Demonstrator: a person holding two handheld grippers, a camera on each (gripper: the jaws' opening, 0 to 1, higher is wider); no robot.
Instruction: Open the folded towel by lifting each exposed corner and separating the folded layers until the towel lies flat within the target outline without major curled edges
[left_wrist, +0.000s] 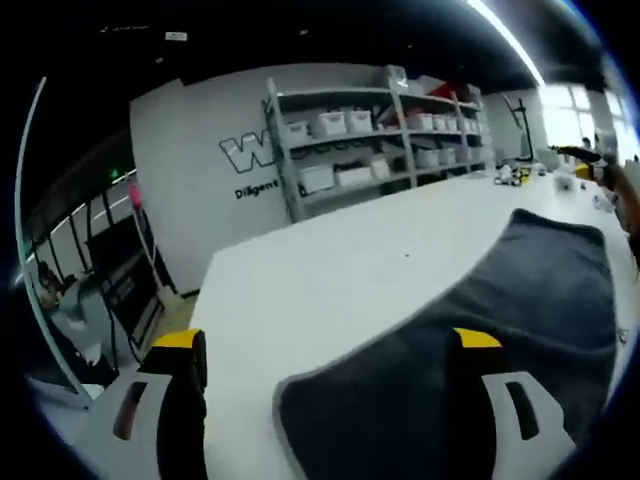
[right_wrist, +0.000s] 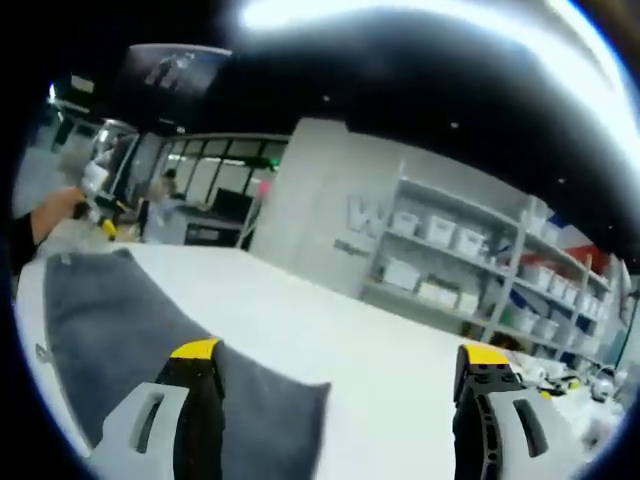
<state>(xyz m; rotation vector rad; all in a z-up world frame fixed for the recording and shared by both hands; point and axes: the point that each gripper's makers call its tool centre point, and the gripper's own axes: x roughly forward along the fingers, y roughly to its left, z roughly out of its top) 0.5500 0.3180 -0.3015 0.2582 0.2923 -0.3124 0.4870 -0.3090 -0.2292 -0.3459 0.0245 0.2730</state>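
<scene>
A dark grey towel lies spread on the white table. Its near rounded corner sits between the jaws of my left gripper, which stands open just above it with nothing held. Past the towel's far end, at the right edge of the left gripper view, a hand holds the right gripper. In the right gripper view the towel stretches away to the left. My right gripper is open over the towel's near corner and bare table. At the far left a hand carries the left gripper.
A metal shelf rack with white bins stands against the lettered wall behind the table, and shows too as a shelf rack. Small items lie at the far table end. The table's left edge drops to the floor near dark furniture.
</scene>
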